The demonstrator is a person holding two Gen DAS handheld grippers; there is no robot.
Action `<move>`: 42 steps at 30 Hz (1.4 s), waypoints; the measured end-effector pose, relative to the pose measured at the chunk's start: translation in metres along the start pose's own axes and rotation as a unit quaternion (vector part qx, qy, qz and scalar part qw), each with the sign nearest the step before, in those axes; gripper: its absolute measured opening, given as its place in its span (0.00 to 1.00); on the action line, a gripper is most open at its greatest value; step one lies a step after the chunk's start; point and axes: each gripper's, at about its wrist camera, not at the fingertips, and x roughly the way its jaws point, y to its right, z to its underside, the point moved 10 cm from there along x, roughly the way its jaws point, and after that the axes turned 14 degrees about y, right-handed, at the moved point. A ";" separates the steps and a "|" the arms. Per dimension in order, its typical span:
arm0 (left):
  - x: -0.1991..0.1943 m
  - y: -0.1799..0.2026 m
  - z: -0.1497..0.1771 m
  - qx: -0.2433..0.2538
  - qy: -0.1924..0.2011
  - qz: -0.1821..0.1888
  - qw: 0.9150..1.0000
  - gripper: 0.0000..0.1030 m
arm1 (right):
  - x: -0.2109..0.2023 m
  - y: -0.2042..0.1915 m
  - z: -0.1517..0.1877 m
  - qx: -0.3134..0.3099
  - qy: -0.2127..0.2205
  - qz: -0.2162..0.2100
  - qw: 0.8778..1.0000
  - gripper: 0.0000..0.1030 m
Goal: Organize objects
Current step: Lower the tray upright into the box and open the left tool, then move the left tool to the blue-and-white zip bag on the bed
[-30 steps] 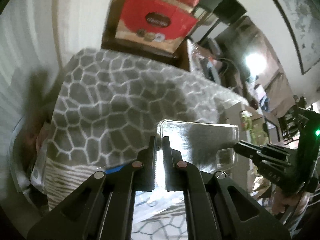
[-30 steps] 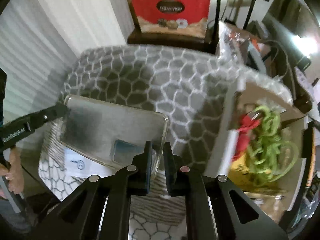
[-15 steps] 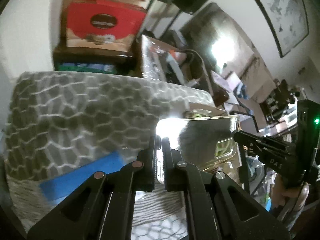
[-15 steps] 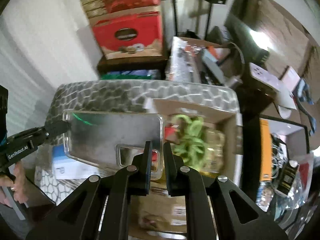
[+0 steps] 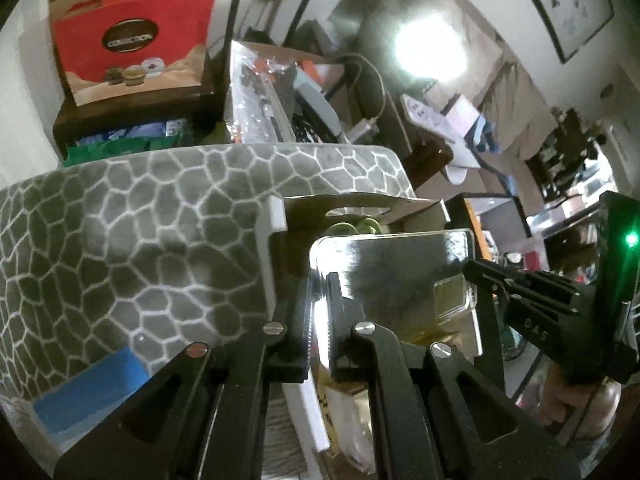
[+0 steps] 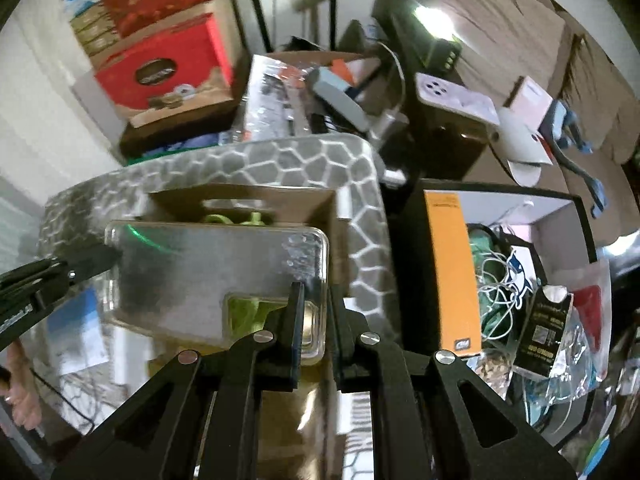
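A clear phone case (image 5: 400, 268) with a grey back is held level between both grippers. My left gripper (image 5: 318, 288) is shut on its left edge. My right gripper (image 6: 314, 296) is shut on its right edge near the camera cutout; the case also shows in the right wrist view (image 6: 208, 272). The case hangs over an open cardboard box (image 6: 240, 196) that stands on a grey pebble-pattern cushion (image 5: 140, 220). Green cord (image 6: 244, 308) lies in the box, seen through the cutout.
A blue and white box (image 5: 88, 384) lies on the cushion at the left. Red cartons (image 5: 132, 40) are stacked behind. To the right stand an orange box (image 6: 448, 272), tangled white cables (image 6: 500, 276) and packets on a crowded shelf.
Both grippers have carried the phone case to the right, from over the bare cushion to over the open cardboard box. The blue and white box it covered now shows.
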 end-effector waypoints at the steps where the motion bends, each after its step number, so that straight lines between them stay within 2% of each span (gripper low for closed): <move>1: 0.003 0.001 0.001 0.005 -0.003 -0.005 1.000 0.06 | 0.005 0.004 0.001 0.001 -0.003 0.003 1.000 0.10; 8: 0.022 -0.012 0.006 0.020 -0.009 -0.041 0.999 0.06 | 0.022 -0.001 0.003 -0.020 -0.001 0.002 1.000 0.10; 12: 0.024 -0.013 0.003 0.011 0.004 -0.034 0.999 0.07 | 0.033 -0.003 0.002 -0.029 0.007 0.013 0.999 0.10; 18: 0.024 -0.008 0.004 0.038 0.011 -0.049 0.998 0.09 | 0.036 -0.006 0.000 -0.060 0.043 0.042 0.996 0.11; 20: 0.022 -0.006 0.005 0.026 0.007 -0.036 0.999 0.28 | 0.036 -0.008 0.002 -0.072 0.046 0.042 0.995 0.12; 22: 0.017 -0.005 0.004 0.014 0.011 -0.024 1.000 0.38 | 0.033 -0.008 0.003 -0.055 0.041 0.023 0.997 0.20; 27: -0.002 -0.003 -0.002 0.008 0.020 -0.005 1.000 0.38 | 0.013 -0.003 -0.012 -0.028 0.072 0.003 0.997 0.22; 31: -0.019 -0.005 -0.006 0.022 0.029 -0.010 0.999 0.42 | 0.001 -0.008 -0.014 -0.028 0.071 -0.008 0.997 0.22; 33: -0.029 -0.009 -0.006 0.034 0.033 -0.014 0.999 0.47 | -0.004 -0.010 -0.011 -0.030 0.068 -0.012 0.997 0.22; 35: -0.038 -0.014 -0.004 0.039 0.035 -0.018 0.998 0.59 | -0.009 -0.011 -0.006 -0.033 0.066 -0.013 0.997 0.24; 38: -0.054 -0.031 0.004 0.035 0.036 -0.021 0.999 0.73 | -0.017 -0.016 0.001 -0.033 0.063 -0.025 0.997 0.29; 42: -0.075 -0.057 0.015 0.022 0.039 -0.030 0.999 0.80 | -0.032 -0.035 0.009 -0.045 0.069 -0.046 0.996 0.46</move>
